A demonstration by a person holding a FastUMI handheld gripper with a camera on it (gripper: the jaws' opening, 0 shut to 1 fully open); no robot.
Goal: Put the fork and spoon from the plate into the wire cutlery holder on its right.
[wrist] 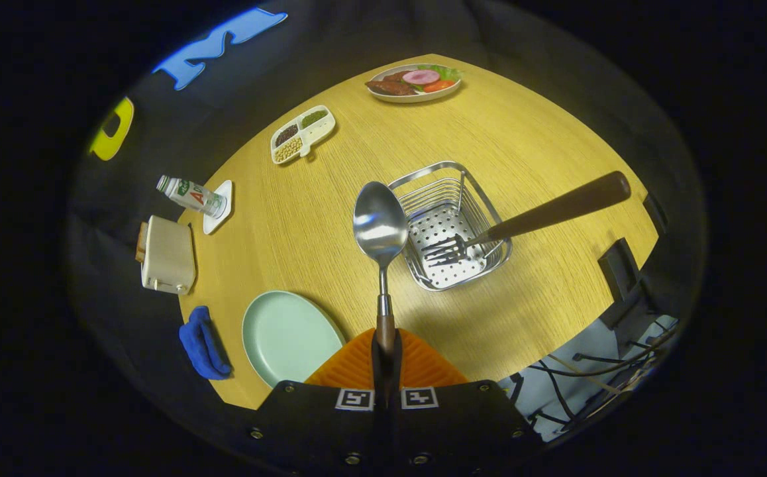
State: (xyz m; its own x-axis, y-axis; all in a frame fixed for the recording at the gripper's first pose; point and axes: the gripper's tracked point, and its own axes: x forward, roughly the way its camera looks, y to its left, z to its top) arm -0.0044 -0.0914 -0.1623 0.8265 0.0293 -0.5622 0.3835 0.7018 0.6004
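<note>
Gripper view: the tongs [387, 361] are clenched on the brown wooden handle of the polished steel spoon [381, 228], both fingers pressing on it, so the spoon stands straight ahead of them with its bowl toward the upper middle of the frame. The rectangular chrome wire cutlery holder [450, 225] lies just right of the bowl and slightly beyond it — its open mouth faces up. The steel fork with the long dark wooden handle [529, 222] already sits in it, tines on the perforated floor, handle leaning out over the right rim. The round pale green plate [287, 334] is at lower left beside the tongs, bare. My judgement: a short shift right, clear of the fork handle, suits the drop — the light wooden worktop [542, 311] around the holder is open.
</note>
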